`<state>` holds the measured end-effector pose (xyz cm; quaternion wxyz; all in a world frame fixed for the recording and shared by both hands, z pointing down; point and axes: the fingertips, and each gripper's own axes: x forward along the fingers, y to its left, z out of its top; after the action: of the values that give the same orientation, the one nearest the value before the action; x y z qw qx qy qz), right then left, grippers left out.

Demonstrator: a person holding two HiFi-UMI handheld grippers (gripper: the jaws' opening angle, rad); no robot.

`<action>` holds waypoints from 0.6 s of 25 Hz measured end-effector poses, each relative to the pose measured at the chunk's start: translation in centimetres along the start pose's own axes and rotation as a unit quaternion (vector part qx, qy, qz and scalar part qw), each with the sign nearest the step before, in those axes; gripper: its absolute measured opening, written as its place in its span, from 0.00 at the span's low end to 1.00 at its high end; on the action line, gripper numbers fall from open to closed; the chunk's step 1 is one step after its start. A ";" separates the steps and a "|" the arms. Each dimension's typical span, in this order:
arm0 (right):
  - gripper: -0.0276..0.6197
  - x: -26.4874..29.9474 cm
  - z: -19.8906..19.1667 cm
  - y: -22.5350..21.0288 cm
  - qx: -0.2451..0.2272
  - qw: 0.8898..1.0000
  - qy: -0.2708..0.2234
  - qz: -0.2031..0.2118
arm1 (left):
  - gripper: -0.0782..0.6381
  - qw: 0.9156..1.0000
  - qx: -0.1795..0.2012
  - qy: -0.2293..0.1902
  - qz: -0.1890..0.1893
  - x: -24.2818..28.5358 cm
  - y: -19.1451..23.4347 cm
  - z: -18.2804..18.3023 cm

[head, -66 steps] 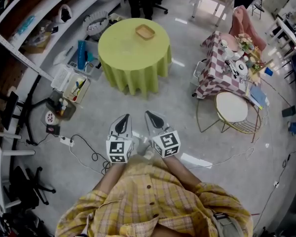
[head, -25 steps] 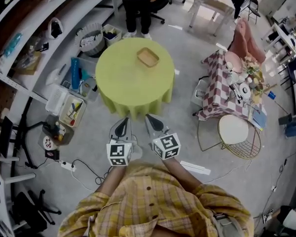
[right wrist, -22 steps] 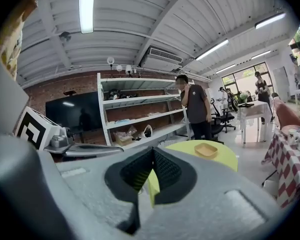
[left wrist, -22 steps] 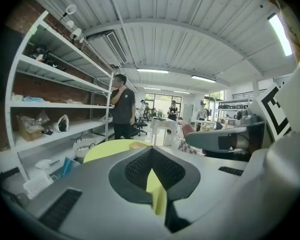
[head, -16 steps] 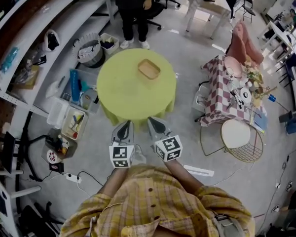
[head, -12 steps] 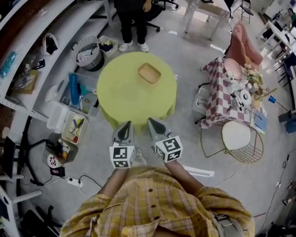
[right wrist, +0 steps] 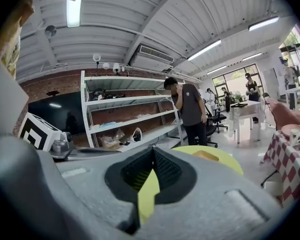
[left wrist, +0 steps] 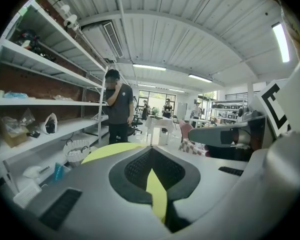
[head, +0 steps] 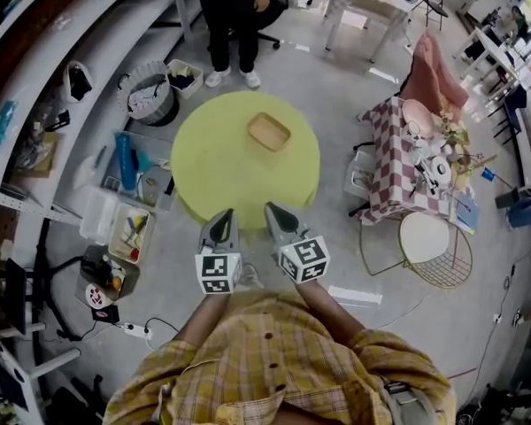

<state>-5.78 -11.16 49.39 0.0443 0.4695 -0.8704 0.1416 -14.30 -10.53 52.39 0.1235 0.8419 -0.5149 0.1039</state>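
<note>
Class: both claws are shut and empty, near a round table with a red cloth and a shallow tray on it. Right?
No: the head view shows a yellow-green cloth, not red, on the round table. The left claw and right claw are shut and empty, and the shallow tray lies on it.

A round table (head: 219, 173) draped in a yellow-green cloth stands on the grey floor (head: 164, 257), with a shallow wooden tray (head: 268, 132) lying at about one o'clock from its centre.
</note>
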 end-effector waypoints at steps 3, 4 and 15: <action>0.04 1.0 0.0 -0.3 -0.001 1.000 0.002 -0.006 | 0.12 1.000 -0.001 0.002 -0.003 0.9 0.8 -0.1; 0.04 1.2 0.0 -0.4 -0.001 1.000 0.002 -0.008 | 0.12 1.000 -0.002 0.002 -0.003 1.1 1.1 -0.1; 0.04 2.1 0.1 -1.5 -0.002 1.000 0.012 -0.024 | 0.12 1.000 -0.013 0.013 -0.013 3.1 1.5 -0.4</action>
<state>-5.69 -13.69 50.04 0.0592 0.4881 -0.8587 0.1446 -14.25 -13.71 53.87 0.1425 0.8452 -0.5039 0.1068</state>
